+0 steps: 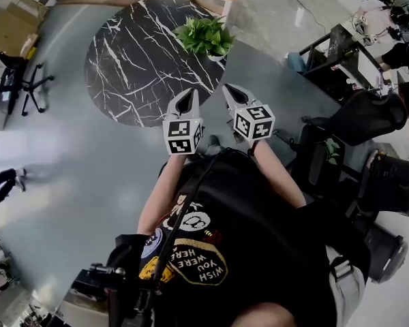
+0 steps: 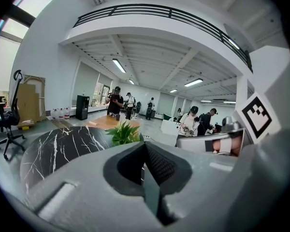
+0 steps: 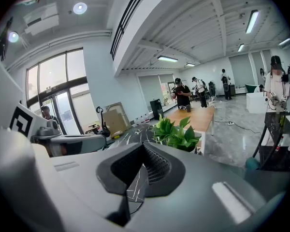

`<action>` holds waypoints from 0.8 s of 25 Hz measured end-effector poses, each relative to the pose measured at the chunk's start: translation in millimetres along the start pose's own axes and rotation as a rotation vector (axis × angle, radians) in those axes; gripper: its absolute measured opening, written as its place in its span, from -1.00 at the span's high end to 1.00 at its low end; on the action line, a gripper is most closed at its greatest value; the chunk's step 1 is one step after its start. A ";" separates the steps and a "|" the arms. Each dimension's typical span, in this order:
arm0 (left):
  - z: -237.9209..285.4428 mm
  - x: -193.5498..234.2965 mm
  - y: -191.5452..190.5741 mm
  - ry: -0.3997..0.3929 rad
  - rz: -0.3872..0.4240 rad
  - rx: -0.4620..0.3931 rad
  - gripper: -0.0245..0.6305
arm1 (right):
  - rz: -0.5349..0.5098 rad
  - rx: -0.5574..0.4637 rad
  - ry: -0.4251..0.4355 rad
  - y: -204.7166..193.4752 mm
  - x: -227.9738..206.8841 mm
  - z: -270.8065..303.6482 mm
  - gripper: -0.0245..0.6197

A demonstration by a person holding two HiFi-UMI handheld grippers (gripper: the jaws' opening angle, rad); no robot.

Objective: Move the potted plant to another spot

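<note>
Both left gripper (image 1: 191, 94) and right gripper (image 1: 228, 88): fingers pressed together, empty; potted plant (image 1: 205, 37) ahead on black table (image 1: 126, 60).

Black printed T-shirt (image 1: 245, 210); grey left tongs (image 1: 189, 95) and right tongs (image 1: 230, 88) carry black-and-white marker cubes (image 1: 183, 136).

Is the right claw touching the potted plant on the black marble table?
Apart. The head view shows the right claw stopping short of the potted plant, with a clear gap between them.

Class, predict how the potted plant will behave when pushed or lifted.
The potted plant spreads wide over a small pot, so a high push may tip it. Its leaves look floppy; lifting by them likely fails.
</note>
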State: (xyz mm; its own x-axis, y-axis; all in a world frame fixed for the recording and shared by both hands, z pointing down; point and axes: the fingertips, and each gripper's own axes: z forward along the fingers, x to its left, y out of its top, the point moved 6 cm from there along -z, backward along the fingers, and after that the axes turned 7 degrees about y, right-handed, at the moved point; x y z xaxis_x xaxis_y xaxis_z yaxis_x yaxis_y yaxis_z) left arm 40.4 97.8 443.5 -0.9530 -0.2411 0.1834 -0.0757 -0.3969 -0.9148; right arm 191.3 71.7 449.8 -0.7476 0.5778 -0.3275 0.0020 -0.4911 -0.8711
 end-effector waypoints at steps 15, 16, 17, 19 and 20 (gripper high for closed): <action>64.0 15.8 -9.2 -0.029 -0.008 0.056 0.91 | 0.022 0.054 -0.033 -7.4 -34.0 37.9 0.92; 73.8 15.7 -7.9 -0.028 -0.010 0.053 0.91 | 0.025 0.055 -0.031 -4.9 -42.2 42.3 0.91; 83.8 15.3 -6.8 -0.025 -0.014 0.053 0.91 | 0.028 0.056 -0.029 -2.4 -51.3 46.7 0.91; 104.0 14.3 -6.8 -0.018 -0.027 0.060 0.91 | 0.037 0.061 -0.025 0.8 -72.6 56.0 0.92; 113.9 13.8 -8.3 -0.013 -0.034 0.066 0.91 | 0.042 0.066 -0.025 1.3 -84.6 60.9 0.91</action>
State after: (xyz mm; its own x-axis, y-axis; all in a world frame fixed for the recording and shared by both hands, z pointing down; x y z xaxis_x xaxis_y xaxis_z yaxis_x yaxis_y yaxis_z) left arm 61.3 -3.1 494.6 -0.9462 -0.2379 0.2194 -0.0884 -0.4624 -0.8823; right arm 214.0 -17.5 498.7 -0.7644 0.5395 -0.3530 -0.0093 -0.5566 -0.8307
